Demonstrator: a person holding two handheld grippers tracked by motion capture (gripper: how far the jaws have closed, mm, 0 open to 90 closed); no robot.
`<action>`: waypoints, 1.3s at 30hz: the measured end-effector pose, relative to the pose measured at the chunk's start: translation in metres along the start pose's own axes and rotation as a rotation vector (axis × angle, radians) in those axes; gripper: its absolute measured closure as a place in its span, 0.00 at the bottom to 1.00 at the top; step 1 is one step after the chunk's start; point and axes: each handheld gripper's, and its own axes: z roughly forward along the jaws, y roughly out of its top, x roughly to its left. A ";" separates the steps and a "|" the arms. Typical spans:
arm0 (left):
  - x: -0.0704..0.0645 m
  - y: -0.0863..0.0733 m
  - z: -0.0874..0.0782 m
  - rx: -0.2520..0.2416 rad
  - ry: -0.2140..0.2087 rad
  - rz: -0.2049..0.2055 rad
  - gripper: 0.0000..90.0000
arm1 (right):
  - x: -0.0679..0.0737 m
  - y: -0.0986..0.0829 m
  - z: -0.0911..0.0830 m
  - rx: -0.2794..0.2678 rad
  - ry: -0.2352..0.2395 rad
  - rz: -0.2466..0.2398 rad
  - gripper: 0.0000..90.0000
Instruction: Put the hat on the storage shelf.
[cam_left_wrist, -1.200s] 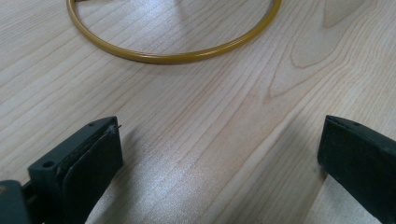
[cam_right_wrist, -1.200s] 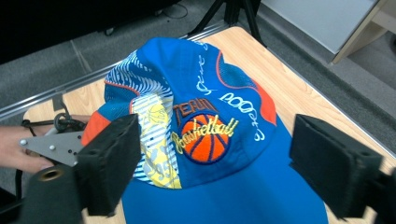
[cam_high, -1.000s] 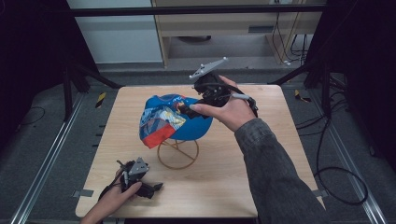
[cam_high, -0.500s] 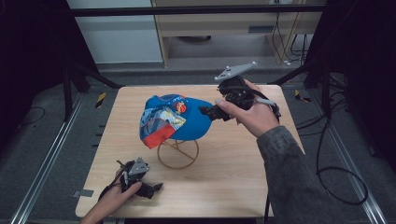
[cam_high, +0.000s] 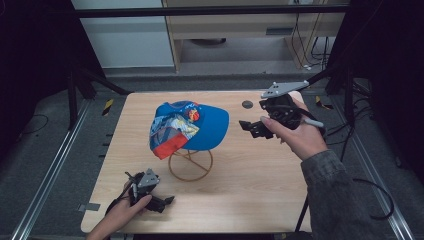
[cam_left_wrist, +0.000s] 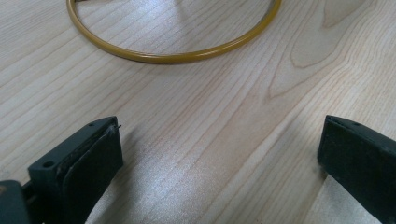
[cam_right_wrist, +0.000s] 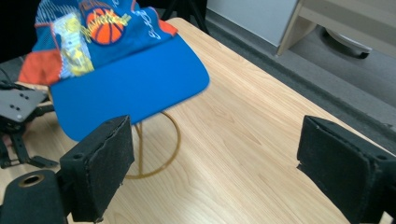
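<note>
The blue cap (cam_high: 192, 127) sits on the gold wire stand (cam_high: 190, 162) in the middle of the worktop (cam_high: 260, 180), so the hanging looks done. The right tool (cam_high: 250, 127) is near the brim but apart from it, jaws released and empty. The left tool (cam_high: 165, 201) rests low at the near edge, also released. I judge little is left, perhaps only straightening the cap.
</note>
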 end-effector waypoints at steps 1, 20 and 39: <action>0.000 0.000 0.000 0.000 0.000 0.000 0.00 | -0.001 -0.002 -0.002 0.000 -0.004 -0.001 0.12; 0.000 0.000 0.000 -0.003 0.000 -0.003 0.00 | -0.014 -0.049 -0.026 0.003 -0.052 0.034 0.11; 0.000 0.000 0.000 0.000 -0.001 0.001 0.00 | -0.021 -0.105 -0.020 -0.006 -0.091 0.068 0.12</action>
